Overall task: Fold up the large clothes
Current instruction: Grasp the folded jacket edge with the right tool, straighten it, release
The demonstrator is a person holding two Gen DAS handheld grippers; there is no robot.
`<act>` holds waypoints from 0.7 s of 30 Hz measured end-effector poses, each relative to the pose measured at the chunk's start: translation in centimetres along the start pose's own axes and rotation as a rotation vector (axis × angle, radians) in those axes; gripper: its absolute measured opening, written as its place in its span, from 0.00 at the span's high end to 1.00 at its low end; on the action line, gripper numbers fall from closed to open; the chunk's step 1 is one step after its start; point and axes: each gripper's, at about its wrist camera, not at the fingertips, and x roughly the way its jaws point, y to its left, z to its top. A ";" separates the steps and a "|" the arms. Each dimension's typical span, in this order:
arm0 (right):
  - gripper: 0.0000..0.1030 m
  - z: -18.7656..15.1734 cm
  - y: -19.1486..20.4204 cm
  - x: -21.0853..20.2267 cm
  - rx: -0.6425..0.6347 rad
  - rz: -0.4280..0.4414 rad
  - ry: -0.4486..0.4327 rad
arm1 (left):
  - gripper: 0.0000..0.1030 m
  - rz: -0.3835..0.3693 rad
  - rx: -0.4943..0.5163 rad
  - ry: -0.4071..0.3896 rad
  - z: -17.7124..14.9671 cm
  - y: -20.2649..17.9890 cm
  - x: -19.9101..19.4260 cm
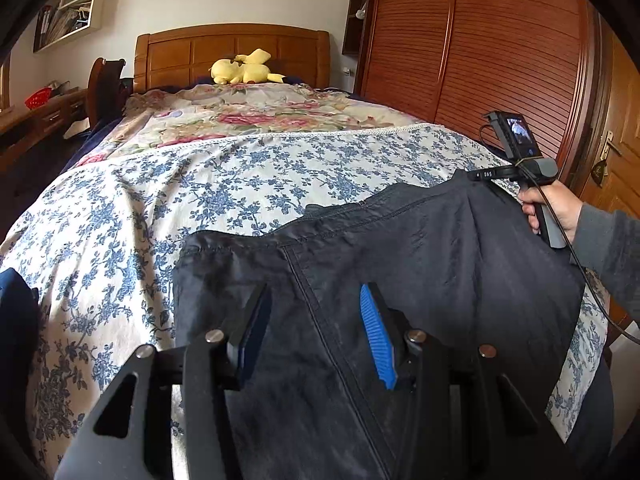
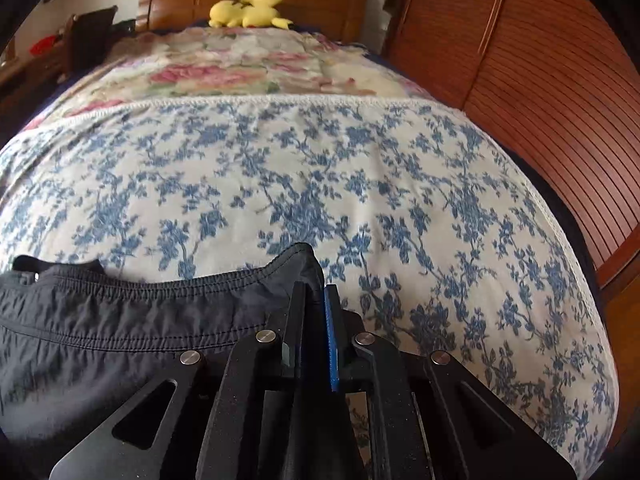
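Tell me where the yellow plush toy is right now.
In both wrist views the yellow plush toy lies at the far end of the bed, against the wooden headboard, beyond the pink floral quilt.

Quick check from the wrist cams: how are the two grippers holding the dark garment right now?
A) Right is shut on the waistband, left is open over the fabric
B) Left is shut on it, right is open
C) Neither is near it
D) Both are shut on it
A: the right gripper has its fingers pinched on the elastic edge of the dark garment, while the left gripper hangs with fingers spread apart over the fabric.
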 end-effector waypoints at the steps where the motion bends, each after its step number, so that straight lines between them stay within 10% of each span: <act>1: 0.94 -0.2 0.0 -0.1 -0.003 -0.006 -0.002 | 0.56 0.001 -0.001 0.000 0.0 0.0 -0.1; 5: 0.86 -0.5 0.3 -2.1 -0.014 0.011 -0.020 | 0.56 0.006 -0.002 -0.003 0.0 0.1 -0.4; 9: 0.55 -1.6 0.4 -4.6 -0.029 0.063 -0.036 | 0.56 0.001 0.000 -0.017 0.1 -0.1 -0.8; 21: 0.53 -11.4 1.4 -10.7 -0.077 0.250 0.027 | 0.56 -0.006 0.028 -0.055 0.7 -1.7 -2.6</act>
